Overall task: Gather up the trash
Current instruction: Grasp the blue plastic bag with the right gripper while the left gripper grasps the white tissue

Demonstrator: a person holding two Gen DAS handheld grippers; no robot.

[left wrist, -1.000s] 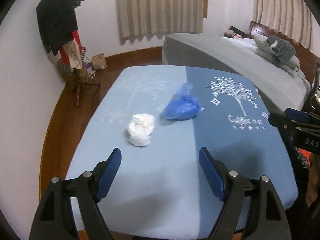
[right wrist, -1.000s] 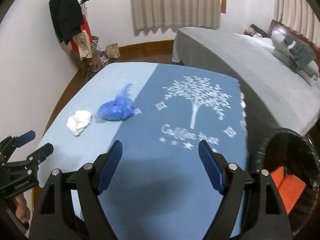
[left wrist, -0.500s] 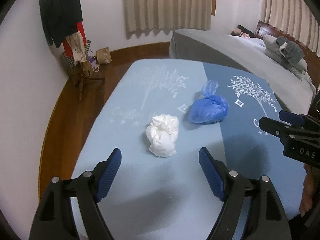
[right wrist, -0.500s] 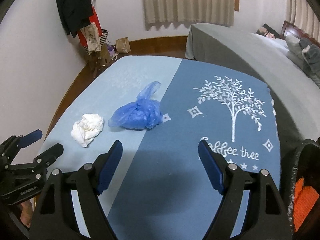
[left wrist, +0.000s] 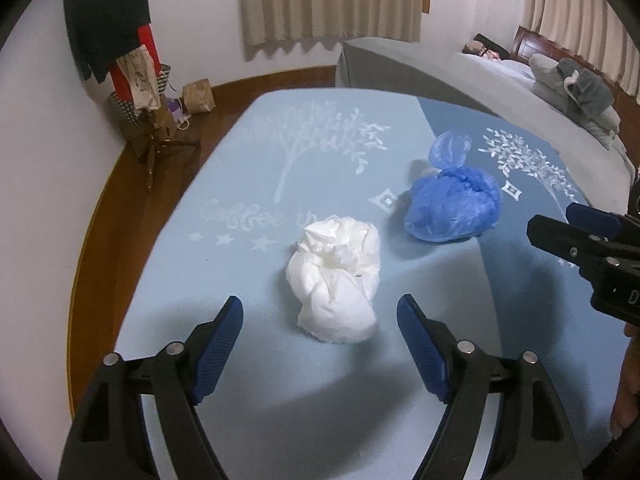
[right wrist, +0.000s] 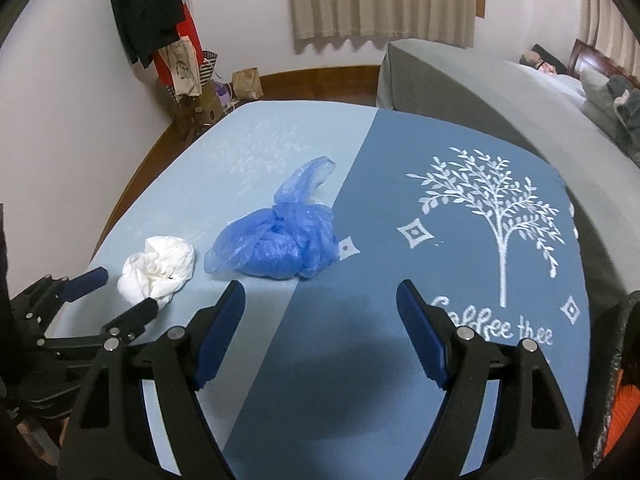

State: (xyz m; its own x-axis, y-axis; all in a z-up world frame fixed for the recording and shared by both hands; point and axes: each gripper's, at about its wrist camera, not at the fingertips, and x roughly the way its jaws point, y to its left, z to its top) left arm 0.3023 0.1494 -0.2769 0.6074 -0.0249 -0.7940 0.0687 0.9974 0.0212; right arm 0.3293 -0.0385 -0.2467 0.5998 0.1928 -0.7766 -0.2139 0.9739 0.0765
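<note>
The premises were a domestic bedroom. A bed [left wrist: 460,76] with grey cover and pillows [left wrist: 576,84] stood beneath curtained windows [left wrist: 332,0]; a coat stand [left wrist: 120,40] hung with clothing occupied the corner over wooden flooring [left wrist: 112,200].

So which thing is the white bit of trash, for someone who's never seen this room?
Find the two-tone blue cloth with the tree prints. On its paler half lies a crumpled white wad. Its only neighbour, the knotted bag, is blue and see-through.
</note>
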